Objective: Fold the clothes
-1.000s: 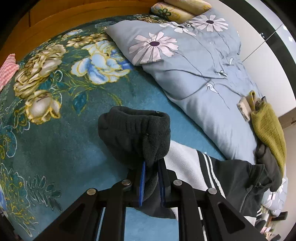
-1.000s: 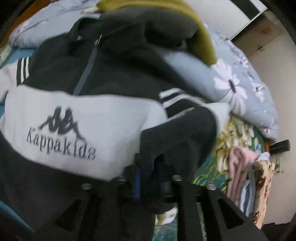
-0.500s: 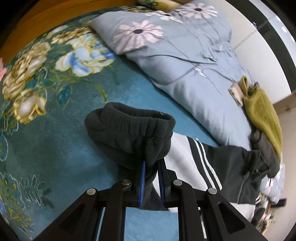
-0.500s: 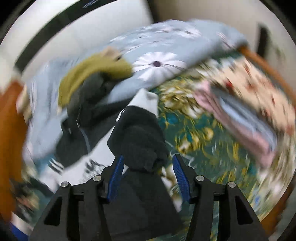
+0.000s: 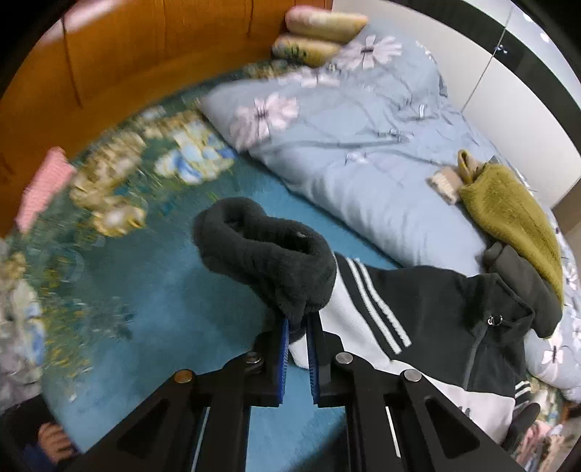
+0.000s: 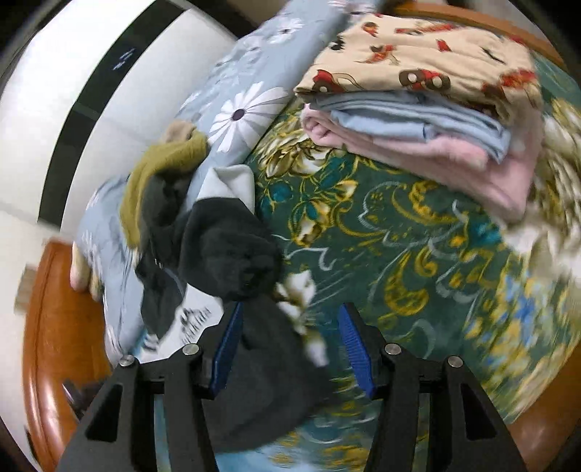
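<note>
A black and white zip jacket (image 5: 428,312) lies on a teal floral blanket (image 5: 152,290). My left gripper (image 5: 297,326) is shut on the jacket's dark fleece sleeve cuff (image 5: 261,254) and holds it up above the blanket. In the right wrist view my right gripper (image 6: 288,319) is open; the other dark sleeve cuff (image 6: 232,261) lies just beyond and between its blue pads (image 6: 354,337), released on the jacket's white part (image 6: 196,319).
A blue flowered duvet (image 5: 363,145) lies beyond the jacket, with an olive garment (image 5: 508,214) on it. A stack of folded clothes (image 6: 428,105) sits on the blanket at the right. A wooden headboard (image 5: 145,54) and pillows (image 5: 319,32) are behind.
My right gripper has opened and let go of its sleeve cuff, and has swung toward the folded stack. My left gripper has lifted its cuff and turned a little.
</note>
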Demonstrator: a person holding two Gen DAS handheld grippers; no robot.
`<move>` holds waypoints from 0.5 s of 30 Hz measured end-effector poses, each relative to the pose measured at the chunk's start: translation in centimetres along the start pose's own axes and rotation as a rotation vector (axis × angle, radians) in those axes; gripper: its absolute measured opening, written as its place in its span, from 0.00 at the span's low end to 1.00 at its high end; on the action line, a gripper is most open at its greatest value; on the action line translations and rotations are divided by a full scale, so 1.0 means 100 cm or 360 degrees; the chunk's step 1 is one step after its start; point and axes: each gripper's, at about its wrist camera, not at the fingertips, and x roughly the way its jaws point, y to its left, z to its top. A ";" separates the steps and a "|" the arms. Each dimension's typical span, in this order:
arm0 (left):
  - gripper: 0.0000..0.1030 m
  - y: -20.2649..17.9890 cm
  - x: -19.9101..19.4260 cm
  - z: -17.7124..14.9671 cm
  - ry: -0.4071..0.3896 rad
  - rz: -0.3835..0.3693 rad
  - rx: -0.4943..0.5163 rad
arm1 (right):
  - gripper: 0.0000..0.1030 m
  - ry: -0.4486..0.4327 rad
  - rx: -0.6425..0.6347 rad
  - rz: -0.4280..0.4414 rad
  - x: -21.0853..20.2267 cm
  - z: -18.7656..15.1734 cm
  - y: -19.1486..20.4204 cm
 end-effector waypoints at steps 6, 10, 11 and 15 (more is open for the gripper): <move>0.10 -0.048 -0.063 -0.010 -0.0074 0.0086 0.0083 | 0.54 0.0138 -0.0117 0.0071 -0.002 -0.007 -0.030; 0.10 -0.066 -0.082 -0.017 -0.0011 0.0108 0.0152 | 0.54 0.0256 0.0004 0.0130 -0.019 -0.008 -0.023; 0.10 -0.071 -0.086 -0.019 0.0013 0.0114 0.0187 | 0.54 0.0284 0.0044 0.0149 -0.025 -0.007 -0.020; 0.10 -0.075 -0.102 -0.027 0.0061 0.0080 0.0205 | 0.54 0.0375 0.0123 0.0211 -0.048 0.000 0.001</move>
